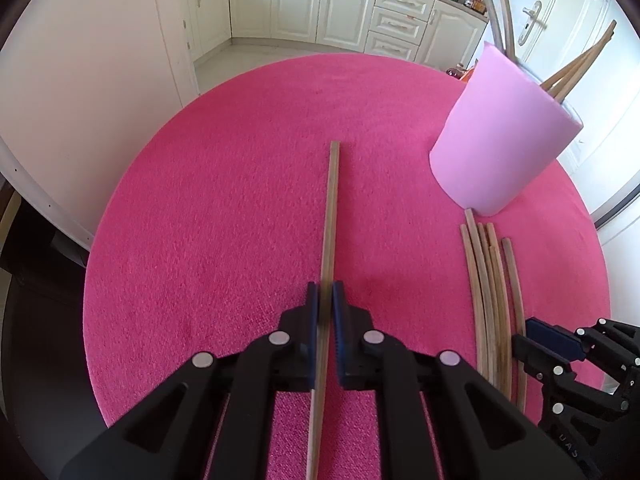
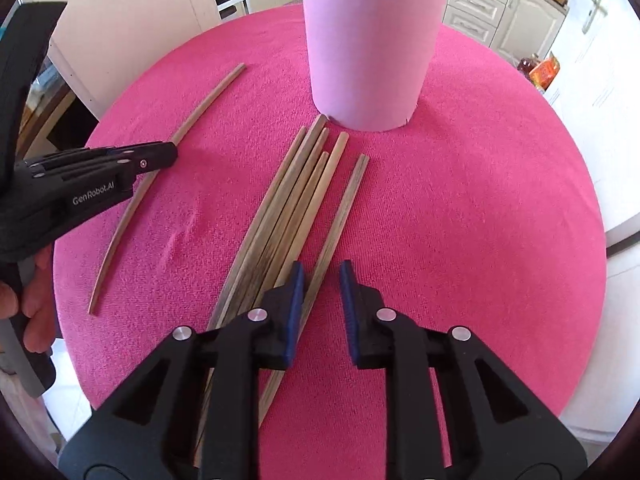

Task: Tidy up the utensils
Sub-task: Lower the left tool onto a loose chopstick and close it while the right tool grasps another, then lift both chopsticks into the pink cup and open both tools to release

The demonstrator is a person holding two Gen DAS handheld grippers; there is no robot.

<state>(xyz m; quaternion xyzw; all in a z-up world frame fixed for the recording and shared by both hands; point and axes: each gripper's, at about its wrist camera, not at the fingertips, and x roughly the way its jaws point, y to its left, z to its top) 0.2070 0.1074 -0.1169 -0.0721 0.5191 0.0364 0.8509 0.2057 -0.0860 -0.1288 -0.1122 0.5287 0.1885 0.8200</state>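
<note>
My left gripper (image 1: 325, 300) is shut on a single wooden chopstick (image 1: 331, 216) that lies along the pink tablecloth; it also shows in the right wrist view (image 2: 192, 118). Several more chopsticks (image 2: 296, 192) lie bundled in front of the pink cup (image 2: 370, 44), also seen in the left wrist view (image 1: 486, 292). The cup (image 1: 504, 132) holds several chopsticks (image 1: 576, 68). My right gripper (image 2: 322, 280) is open, low over the bundle's near ends, its left finger (image 2: 294, 300) above them. The right gripper (image 1: 548, 340) shows at the left view's lower right.
The round table (image 1: 224, 184) is covered in pink cloth, with its edge close on all sides. Cream kitchen cabinets (image 1: 320, 8) and a white door (image 1: 536, 20) stand behind. A person's hand (image 2: 36, 312) holds the left gripper's handle.
</note>
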